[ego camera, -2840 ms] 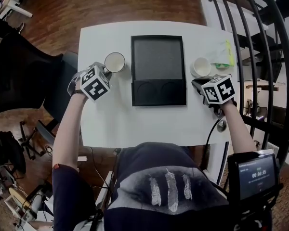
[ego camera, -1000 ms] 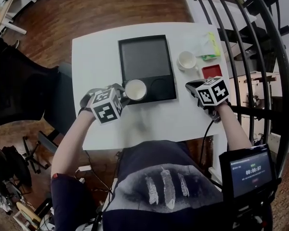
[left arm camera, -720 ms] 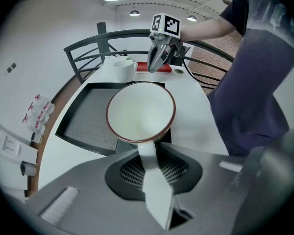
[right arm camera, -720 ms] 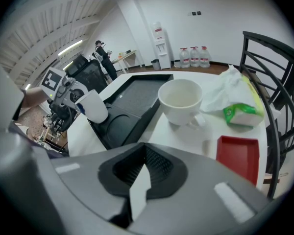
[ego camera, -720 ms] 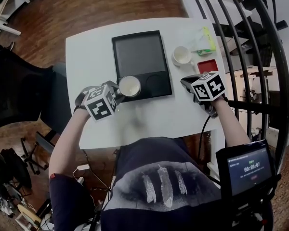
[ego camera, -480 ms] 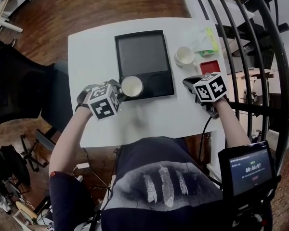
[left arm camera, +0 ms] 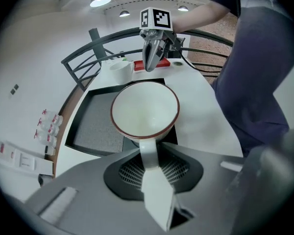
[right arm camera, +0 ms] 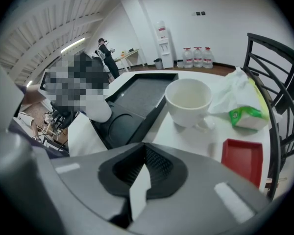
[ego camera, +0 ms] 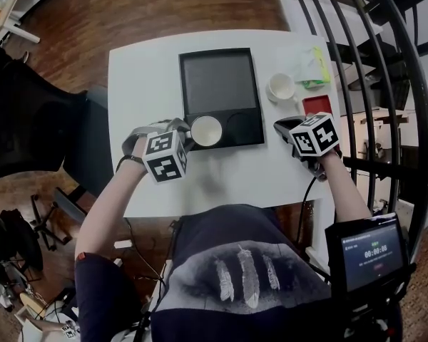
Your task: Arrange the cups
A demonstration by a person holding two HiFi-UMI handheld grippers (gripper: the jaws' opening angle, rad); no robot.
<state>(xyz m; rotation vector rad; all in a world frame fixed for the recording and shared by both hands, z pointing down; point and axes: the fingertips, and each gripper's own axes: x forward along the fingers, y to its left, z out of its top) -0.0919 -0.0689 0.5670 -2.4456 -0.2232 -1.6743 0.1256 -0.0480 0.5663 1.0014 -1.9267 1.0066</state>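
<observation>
A white cup with a red-brown rim (ego camera: 205,130) sits in the left round recess at the near end of the black tray (ego camera: 217,84). My left gripper (ego camera: 187,135) reaches it from the left. The left gripper view shows the cup (left arm camera: 145,109) upright, its handle between the jaws of that gripper (left arm camera: 149,155), which are opening. A second, plain white cup (ego camera: 280,86) stands on the table right of the tray. My right gripper (ego camera: 282,127) hovers shut and empty just short of that cup (right arm camera: 188,102).
A small red tray (ego camera: 315,105) and a green-and-white packet (ego camera: 310,66) lie on the table's right side beyond the plain cup. A black railing (ego camera: 385,84) runs close along the right edge. A dark office chair (ego camera: 28,120) stands left of the white table (ego camera: 146,84).
The red-rimmed cup went from the table left of the tray into the tray's left round recess, carried by my left gripper. The right gripper has kept its place.
</observation>
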